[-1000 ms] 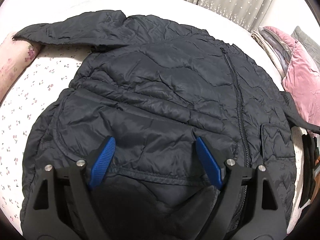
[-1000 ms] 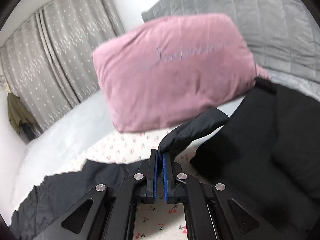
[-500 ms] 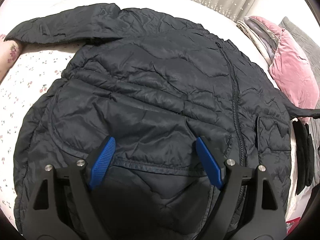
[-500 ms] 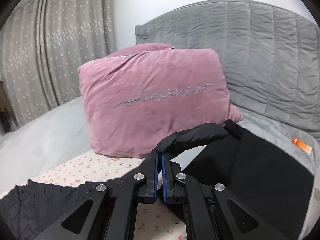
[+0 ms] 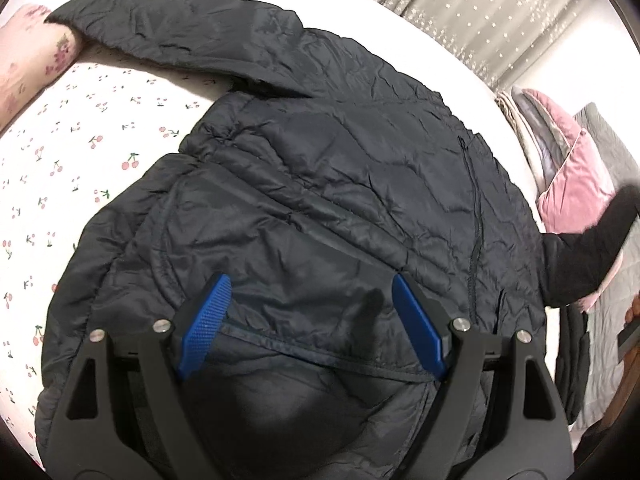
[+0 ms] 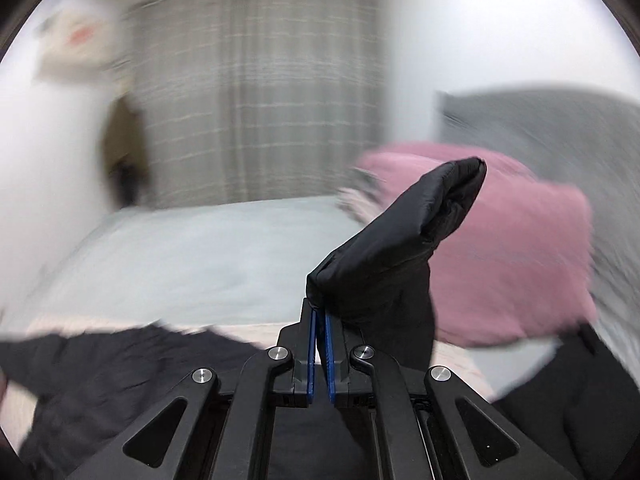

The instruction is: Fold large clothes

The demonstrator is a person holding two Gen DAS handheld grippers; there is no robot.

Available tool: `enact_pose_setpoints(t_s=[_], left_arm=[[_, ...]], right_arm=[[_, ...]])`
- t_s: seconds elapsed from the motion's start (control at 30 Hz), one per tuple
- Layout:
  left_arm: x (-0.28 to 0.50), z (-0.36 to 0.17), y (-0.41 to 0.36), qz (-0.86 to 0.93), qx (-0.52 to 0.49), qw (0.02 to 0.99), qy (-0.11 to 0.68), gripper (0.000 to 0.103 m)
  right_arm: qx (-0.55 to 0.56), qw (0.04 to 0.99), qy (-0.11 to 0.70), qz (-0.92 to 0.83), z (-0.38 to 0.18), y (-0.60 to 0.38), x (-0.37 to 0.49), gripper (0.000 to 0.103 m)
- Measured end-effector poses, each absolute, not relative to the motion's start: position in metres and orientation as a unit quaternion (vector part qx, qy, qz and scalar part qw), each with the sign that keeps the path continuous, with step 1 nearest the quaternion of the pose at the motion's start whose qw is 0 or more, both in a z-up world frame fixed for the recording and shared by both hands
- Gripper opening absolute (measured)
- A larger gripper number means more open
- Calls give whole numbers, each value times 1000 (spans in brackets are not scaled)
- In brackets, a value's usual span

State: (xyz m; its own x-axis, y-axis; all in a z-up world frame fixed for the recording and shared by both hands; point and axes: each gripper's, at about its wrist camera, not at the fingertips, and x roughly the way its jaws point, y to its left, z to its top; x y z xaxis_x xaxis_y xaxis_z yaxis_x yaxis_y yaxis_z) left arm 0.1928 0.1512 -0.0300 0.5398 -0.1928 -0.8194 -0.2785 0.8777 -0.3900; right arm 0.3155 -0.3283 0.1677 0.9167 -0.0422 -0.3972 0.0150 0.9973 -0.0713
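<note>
Lying spread across the bed sheet, the black quilted jacket sat front up, zipper running down its right half and one sleeve stretched out flat toward a floral pillow at the far left. The left gripper hung over the jacket's lower part, blue pads spread wide, nothing between them. Only this view showed the whole garment laid out. At its right edge the other sleeve rose off the bed in front of a pink pillow, its far end cut off by the frame. The right wrist view supplied that end: the right gripper had its jaws pressed together on the sleeve's edge, the cuff standing up folded above the fingers. That view was blurred, but the pink pillow, a grey headboard, a grey curtain and a pale blanket were readable. Dark jacket fabric lay below the fingers there; its outline was too smeared to place exactly.
</note>
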Motion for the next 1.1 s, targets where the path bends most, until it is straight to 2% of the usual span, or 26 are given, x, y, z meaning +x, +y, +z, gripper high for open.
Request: enact_pose_setpoints(t_s=[0.13, 0.27, 0.4, 0.5, 0.67, 0.77, 0.9, 1.1], left_arm=[[194, -30, 157, 28, -264, 837, 478, 83], [198, -32, 159, 25, -273, 832, 482, 83], [200, -32, 163, 20, -281, 829, 482, 83], [199, -31, 164, 17, -287, 827, 484, 83], [201, -31, 165, 17, -294, 824, 483, 83], [202, -31, 165, 17, -292, 825, 483, 83], [202, -31, 167, 21, -286, 828, 482, 83], [202, -31, 178, 32, -297, 826, 478, 83]], right_arm=[[-96, 967, 230, 57, 141, -224, 328, 5], [-148, 940, 294, 89, 80, -137, 353, 5], [-176, 903, 375, 114, 14, -99, 373, 7], [-198, 877, 423, 113, -26, -93, 380, 17], [-125, 876, 438, 157, -38, -107, 366, 58], [-70, 876, 432, 203, -29, -107, 356, 70], [-61, 868, 458, 182, -38, -108, 351, 72], [-13, 867, 472, 162, -18, -153, 308, 72]])
